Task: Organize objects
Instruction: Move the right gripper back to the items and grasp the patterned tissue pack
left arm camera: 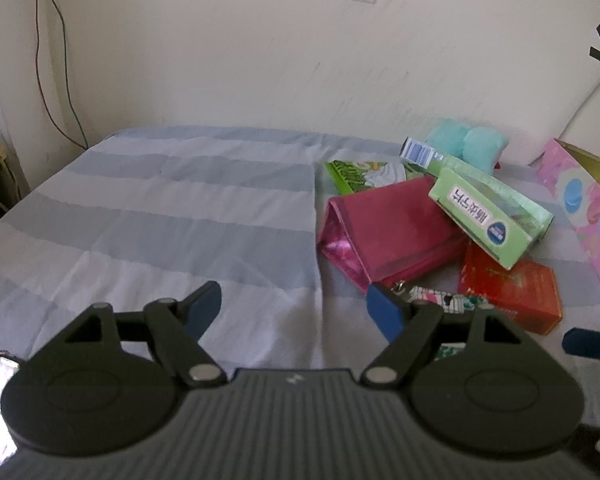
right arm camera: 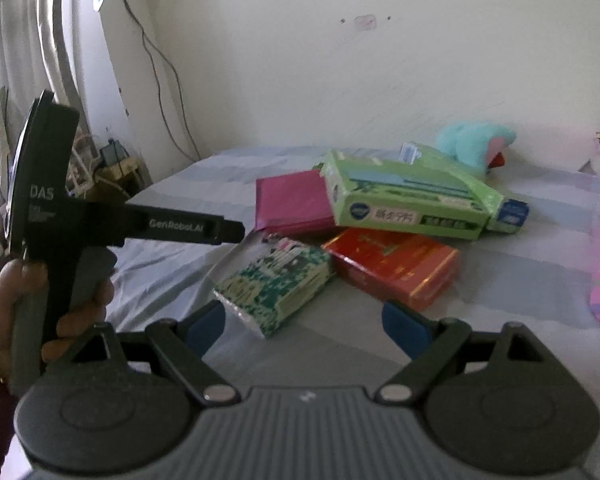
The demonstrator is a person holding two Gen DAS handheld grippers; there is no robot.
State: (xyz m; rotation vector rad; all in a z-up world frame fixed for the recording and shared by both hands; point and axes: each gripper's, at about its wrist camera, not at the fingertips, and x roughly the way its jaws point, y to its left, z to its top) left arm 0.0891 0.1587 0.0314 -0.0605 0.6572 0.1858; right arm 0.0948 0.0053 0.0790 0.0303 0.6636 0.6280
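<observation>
A heap of objects lies on a grey striped bedsheet (left arm camera: 172, 216). It holds a magenta pouch (left arm camera: 384, 232) (right arm camera: 296, 200), a long green box (left arm camera: 488, 216) (right arm camera: 404, 200), a red box (left arm camera: 512, 292) (right arm camera: 396, 268), a green-white patterned packet (right arm camera: 276, 288) (left arm camera: 448, 304) and a teal plush toy (left arm camera: 464, 144) (right arm camera: 472, 140). My left gripper (left arm camera: 296, 312) is open and empty, just left of the pouch. My right gripper (right arm camera: 304, 324) is open and empty, with the patterned packet just ahead between its fingers. The left gripper also shows from the side in the right wrist view (right arm camera: 224, 232).
A cream wall (left arm camera: 260, 60) stands behind the bed. A pink patterned bag (left arm camera: 584, 208) lies at the right edge. A green printed packet (left arm camera: 360, 172) sits behind the pouch. Cables (right arm camera: 156, 68) hang down the wall at the left. The left half of the sheet is bare.
</observation>
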